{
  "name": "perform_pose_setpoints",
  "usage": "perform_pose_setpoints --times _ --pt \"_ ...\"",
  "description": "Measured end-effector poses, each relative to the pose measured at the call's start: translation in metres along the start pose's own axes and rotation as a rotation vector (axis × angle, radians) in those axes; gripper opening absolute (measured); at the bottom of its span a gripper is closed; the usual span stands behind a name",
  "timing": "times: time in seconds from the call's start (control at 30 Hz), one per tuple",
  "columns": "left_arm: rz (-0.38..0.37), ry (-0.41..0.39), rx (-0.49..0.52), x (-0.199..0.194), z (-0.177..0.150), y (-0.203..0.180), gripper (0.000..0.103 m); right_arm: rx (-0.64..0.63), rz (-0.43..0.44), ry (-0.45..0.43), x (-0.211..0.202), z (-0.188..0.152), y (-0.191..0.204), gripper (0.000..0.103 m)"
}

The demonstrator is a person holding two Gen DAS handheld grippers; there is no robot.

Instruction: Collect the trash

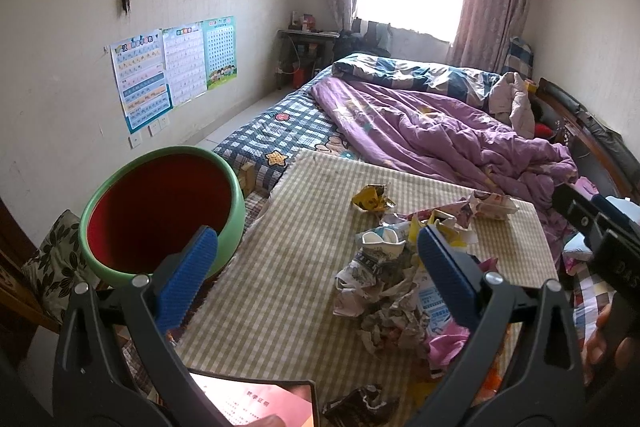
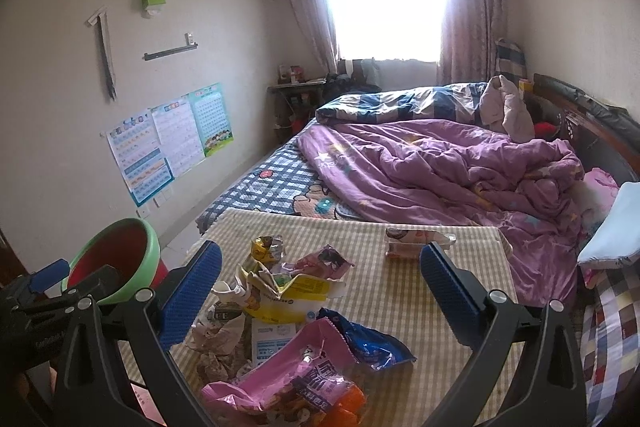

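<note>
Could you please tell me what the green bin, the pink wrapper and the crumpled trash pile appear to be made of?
The green bin looks like smooth moulded plastic, with a soft sheen on its rim. The pink wrapper seems to be glossy printed plastic film, going by its serrated edge and highlights. The crumpled trash pile is probably matte printed paper, since it holds sharp creases.

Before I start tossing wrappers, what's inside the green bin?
The green bin shows only its bare red inner wall, with no trash visible. Its bottom is hidden by the near rim and the left tongs, so I can't confirm it's empty.
</note>
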State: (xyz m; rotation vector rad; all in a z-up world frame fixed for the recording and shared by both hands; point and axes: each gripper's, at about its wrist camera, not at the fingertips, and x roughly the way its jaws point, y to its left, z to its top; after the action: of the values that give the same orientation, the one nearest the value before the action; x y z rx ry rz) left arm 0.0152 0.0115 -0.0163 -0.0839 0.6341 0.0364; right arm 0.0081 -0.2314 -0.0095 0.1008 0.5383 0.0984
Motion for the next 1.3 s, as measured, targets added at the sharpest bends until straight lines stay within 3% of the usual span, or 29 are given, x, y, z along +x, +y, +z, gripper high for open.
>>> perform_pose_setpoints --times 0.8,1.1,1.3 --pt "0.01 0.006 0.007 0.005 -0.003 -0.002 0.098 0.008 -0.013 0.005 0.002 -0.003 -0.005 0.096" --pt "-0.027 0.02 0.019 0.008 -0.008 -0.005 0.098 0.015 -0.015 0.012 0.003 -0.005 -0.01 0.096" --pt "-0.118 0.146 0.07 0.038 -0.028 -0.013 0.098 0.02 -0.044 0.025 0.006 -0.011 -0.024 0.096"
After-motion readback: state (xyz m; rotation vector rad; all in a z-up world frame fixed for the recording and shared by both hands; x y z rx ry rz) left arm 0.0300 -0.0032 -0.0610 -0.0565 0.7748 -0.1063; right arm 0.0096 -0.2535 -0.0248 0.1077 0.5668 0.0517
